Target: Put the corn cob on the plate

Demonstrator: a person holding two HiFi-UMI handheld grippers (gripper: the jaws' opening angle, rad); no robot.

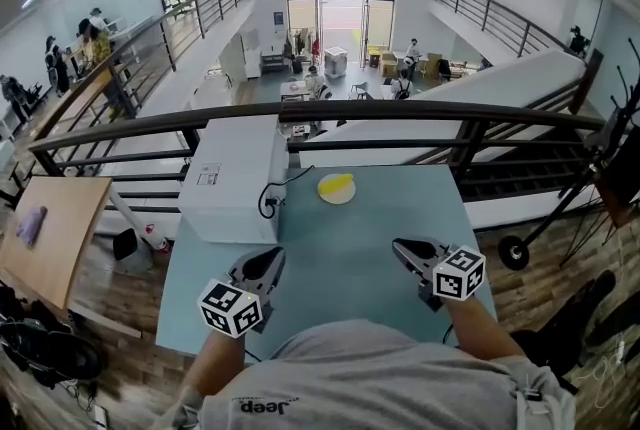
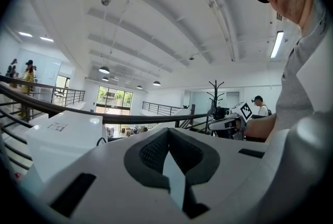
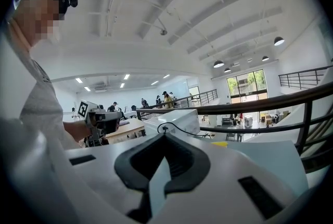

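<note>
Both are squeezed shut w/ nothing in them: left gripper (image 1: 274, 259) & right gripper (image 1: 401, 247), near the front edge of the table (image 1: 340, 263). The corn cob (image 1: 341, 182) looks like it's on the plate (image 1: 329, 197) already, far across, by the white box (image 1: 235, 168). A poke there could roll the cob off or push the plate away.

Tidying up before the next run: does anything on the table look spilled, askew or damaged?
Nothing stands out. The yellow corn cob lies on the pale round plate on the blue-green table; the white box sits at its far left. The left tool and right tool are shut, empty.
</note>
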